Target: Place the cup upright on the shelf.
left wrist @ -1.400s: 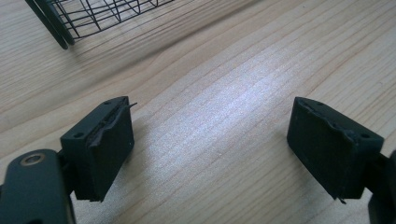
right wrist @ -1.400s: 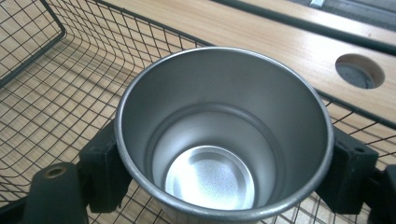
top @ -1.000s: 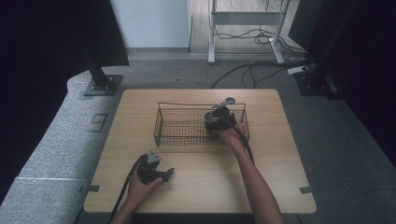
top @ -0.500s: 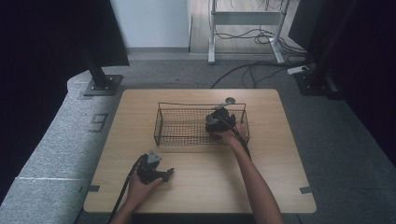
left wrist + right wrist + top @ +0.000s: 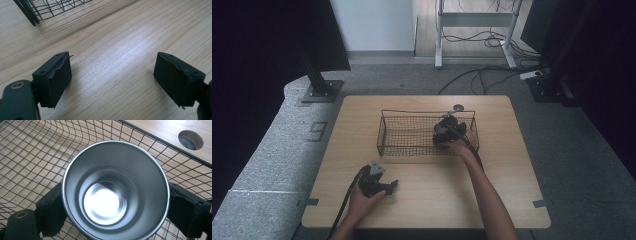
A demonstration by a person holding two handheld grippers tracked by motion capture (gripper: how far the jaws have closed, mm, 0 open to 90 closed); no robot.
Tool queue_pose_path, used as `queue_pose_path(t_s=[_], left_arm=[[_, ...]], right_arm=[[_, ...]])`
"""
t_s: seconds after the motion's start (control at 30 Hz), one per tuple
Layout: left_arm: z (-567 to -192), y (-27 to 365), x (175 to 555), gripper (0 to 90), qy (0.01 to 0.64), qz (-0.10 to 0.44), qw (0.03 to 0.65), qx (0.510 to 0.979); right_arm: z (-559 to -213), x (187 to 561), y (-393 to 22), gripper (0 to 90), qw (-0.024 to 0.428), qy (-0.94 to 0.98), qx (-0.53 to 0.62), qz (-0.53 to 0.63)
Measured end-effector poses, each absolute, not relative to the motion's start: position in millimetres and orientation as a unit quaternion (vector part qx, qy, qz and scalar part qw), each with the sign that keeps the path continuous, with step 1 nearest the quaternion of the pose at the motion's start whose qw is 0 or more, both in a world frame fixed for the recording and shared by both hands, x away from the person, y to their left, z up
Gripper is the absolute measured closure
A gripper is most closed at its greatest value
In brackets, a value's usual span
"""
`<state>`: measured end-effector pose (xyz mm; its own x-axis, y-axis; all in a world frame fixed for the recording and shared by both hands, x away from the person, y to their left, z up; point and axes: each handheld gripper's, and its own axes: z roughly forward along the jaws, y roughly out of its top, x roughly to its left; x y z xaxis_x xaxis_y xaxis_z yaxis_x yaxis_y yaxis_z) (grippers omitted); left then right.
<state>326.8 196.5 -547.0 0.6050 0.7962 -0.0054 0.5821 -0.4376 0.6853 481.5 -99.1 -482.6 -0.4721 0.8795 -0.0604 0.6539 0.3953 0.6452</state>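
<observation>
while left hand-held gripper (image 5: 387, 186) idles agape, right hand-held gripper (image 5: 115, 202) clamps steel cup (image 5: 115, 192).

My high view looks forward and down on the whole table (image 5: 427, 200) from far off. My 2 gripper views sit close: the left skims the bare tabletop, the right looks into the wire basket (image 5: 30, 157), which all 3 views share.

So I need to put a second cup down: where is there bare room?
Bare wood lies between the left gripper and the wire basket, and along the table's right side. The basket's left half is free; its right end is crowded by the right gripper holding the steel cup.
</observation>
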Motion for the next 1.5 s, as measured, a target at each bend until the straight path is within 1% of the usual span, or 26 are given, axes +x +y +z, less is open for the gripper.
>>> queue_pose_path(t_s=[0.23,0.5,0.8,1.2,1.5], left_arm=[[-547,196,327,14.6,0.414,0.162,0.331,0.832],[-547,197,327,14.6,0.414,0.162,0.331,0.833],[-547,197,327,14.6,0.414,0.162,0.331,0.833],[-547,197,327,14.6,0.414,0.162,0.33,0.833],[-547,197,327,14.6,0.413,0.162,0.33,0.833]], right_arm=[[-476,475,-101,12.0,0.215,0.802,0.466,0.306],[-456,464,-110,12.9,0.226,0.778,0.455,0.37],[-451,445,-126,13.9,0.228,0.762,0.454,0.402],[-446,402,-151,15.6,0.232,0.743,0.438,0.451],[-459,364,-175,17.0,0.23,0.737,0.431,0.467]])
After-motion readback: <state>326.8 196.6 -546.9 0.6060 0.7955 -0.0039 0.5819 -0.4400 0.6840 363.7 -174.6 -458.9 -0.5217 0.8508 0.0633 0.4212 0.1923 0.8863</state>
